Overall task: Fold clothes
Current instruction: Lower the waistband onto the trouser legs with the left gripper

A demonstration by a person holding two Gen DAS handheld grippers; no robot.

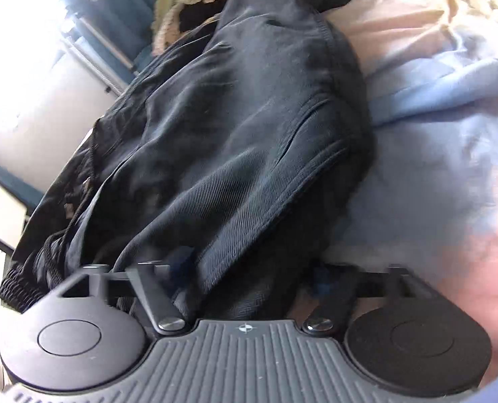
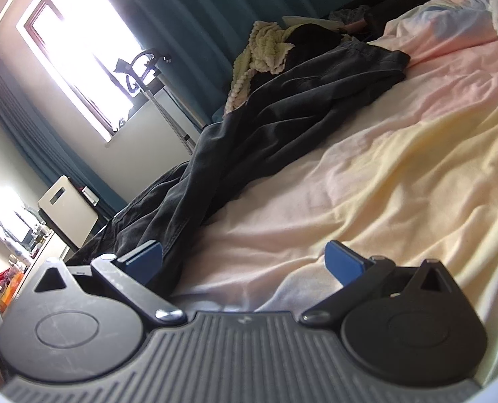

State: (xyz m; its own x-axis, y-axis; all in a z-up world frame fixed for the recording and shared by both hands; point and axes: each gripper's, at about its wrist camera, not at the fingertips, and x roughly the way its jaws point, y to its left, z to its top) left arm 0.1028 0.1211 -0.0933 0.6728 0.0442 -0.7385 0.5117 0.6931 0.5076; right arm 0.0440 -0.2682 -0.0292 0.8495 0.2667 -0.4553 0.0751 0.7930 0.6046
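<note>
Dark trousers (image 2: 282, 107) on the bed (image 2: 366, 184).
We see the right gripper (image 2: 244, 262) gaping (nothing between); left gripper (image 1: 252, 268) jaws straddle cloth, grip unclear.

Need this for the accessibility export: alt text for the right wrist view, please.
The right gripper, jaws open with nothing held, sits low over a pale pink and yellow bedsheet. A dark garment stretches along the bed toward a cream knit item, with a bright window and teal curtains behind.
</note>
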